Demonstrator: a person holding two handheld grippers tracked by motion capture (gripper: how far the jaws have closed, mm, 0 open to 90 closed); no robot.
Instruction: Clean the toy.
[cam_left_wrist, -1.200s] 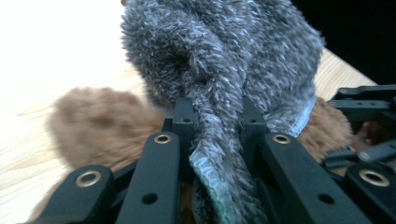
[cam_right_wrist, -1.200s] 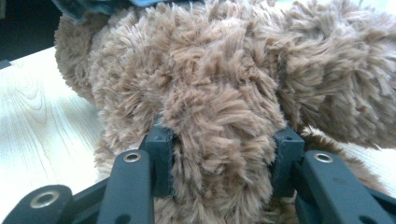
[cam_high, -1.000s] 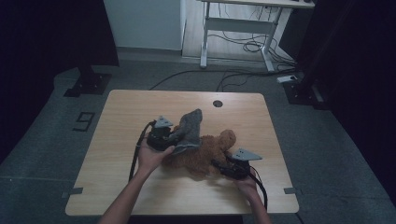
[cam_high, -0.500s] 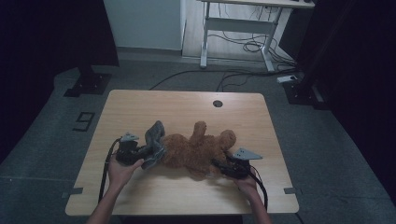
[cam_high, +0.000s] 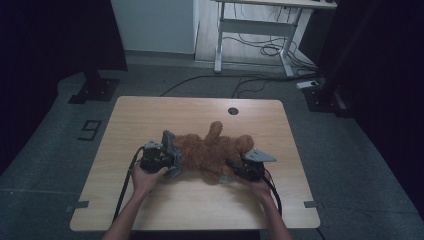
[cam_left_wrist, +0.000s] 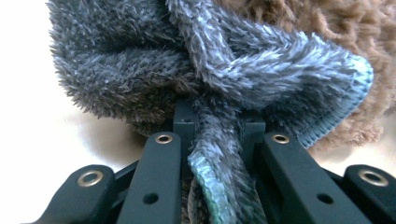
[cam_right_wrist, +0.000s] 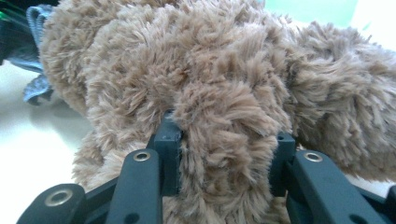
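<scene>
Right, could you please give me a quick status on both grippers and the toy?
Left gripper shut on fluffy grey cloth. Right gripper just closing on brown plush teddy bear, lying on wooden table. Nothing in the way.

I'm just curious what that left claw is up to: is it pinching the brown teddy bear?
No, the left gripper is clamped on a fold of grey fluffy cloth, with the brown teddy bear behind it.

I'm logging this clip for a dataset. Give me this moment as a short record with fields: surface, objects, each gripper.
surface: wooden table
toy: brown teddy bear, lying near the table's middle
cloth: grey cloth, at the bear's left end, touching it
left gripper: shut on the cloth, a fold pinched between its jaws
right gripper: jaws have just been closing; shut on a limb of the bear
hands: one on each gripper, coming in from the table's near edge
</scene>
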